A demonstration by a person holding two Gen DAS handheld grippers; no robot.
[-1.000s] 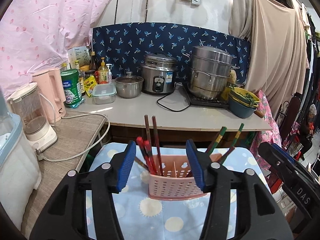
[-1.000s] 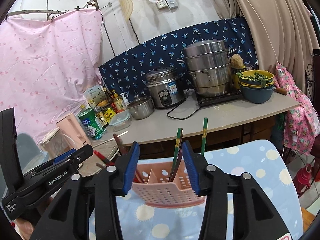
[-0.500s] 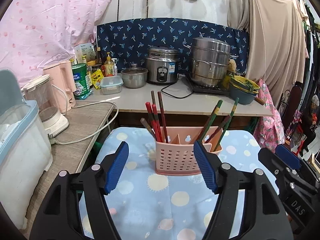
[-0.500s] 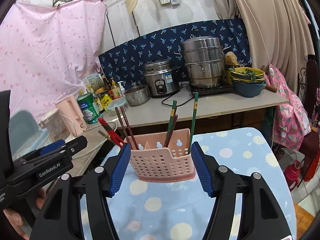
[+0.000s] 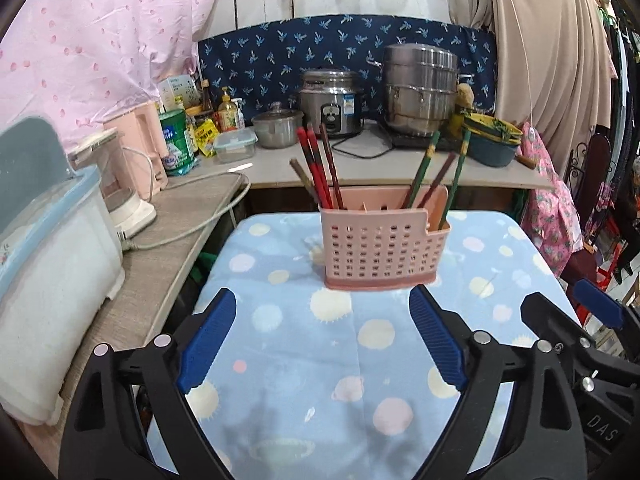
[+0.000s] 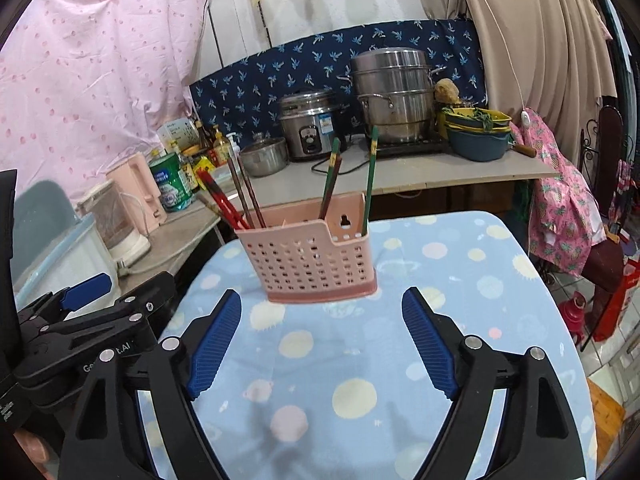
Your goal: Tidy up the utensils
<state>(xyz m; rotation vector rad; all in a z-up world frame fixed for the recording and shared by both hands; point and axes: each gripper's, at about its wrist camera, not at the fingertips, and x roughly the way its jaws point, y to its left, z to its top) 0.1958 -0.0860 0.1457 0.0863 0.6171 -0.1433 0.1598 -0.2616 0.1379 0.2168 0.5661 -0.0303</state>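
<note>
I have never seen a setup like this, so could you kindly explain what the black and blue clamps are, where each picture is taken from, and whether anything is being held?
There is no robot here: a person holds a two-finger gripper in each hand, and each gripper carries a wide-angle camera looking forward along its fingers. One picture comes from the left gripper, the other from the right gripper; each also catches the other gripper at its edge. The blue ribbed pieces are the gripping pads.

Ahead of both stands a pink perforated utensil holder on a table covered with a blue dotted cloth. Red and dark chopsticks lean in its left side, green ones in its right.

Nothing is held. Both grippers' jaws are opening, with only cloth between them, and the holder stands free beyond the fingertips. Behind is a kitchen counter with pots and bottles.
</note>
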